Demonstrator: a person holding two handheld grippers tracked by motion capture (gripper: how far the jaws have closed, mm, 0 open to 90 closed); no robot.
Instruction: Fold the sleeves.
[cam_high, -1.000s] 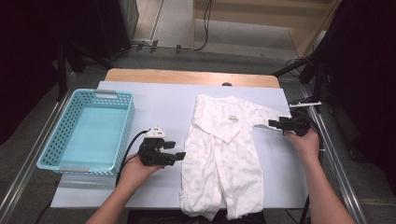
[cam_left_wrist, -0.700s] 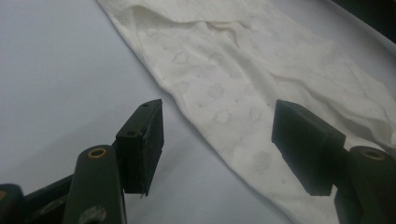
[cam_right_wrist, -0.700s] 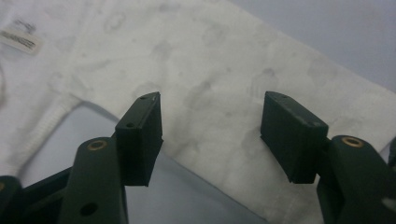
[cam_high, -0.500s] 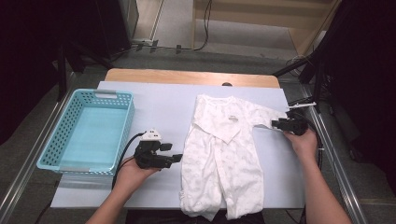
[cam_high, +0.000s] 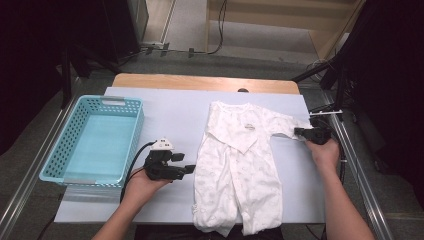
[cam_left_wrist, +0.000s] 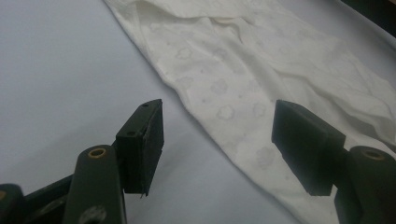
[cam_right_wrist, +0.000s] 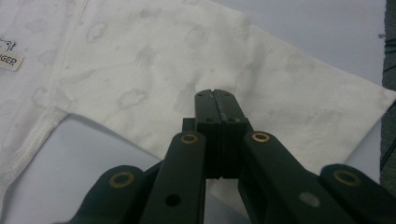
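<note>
A white baby romper lies flat on the pale table, neck to the far side, legs toward me. My right gripper sits at the end of its right sleeve. Its jaws have just been closing and now meet, pinching the sleeve cloth near its edge. My left gripper rests on the table just left of the romper's body. It stands open, with the garment's left edge running between its two fingers, untouched.
A light blue plastic basket stands empty at the table's left. A metal rail runs along the table's right edge close to my right hand. The table's wooden far edge lies beyond the romper.
The right gripper's jaws have gone from apart to pressed together on the sleeve end. The left gripper and the romper lie as before.
</note>
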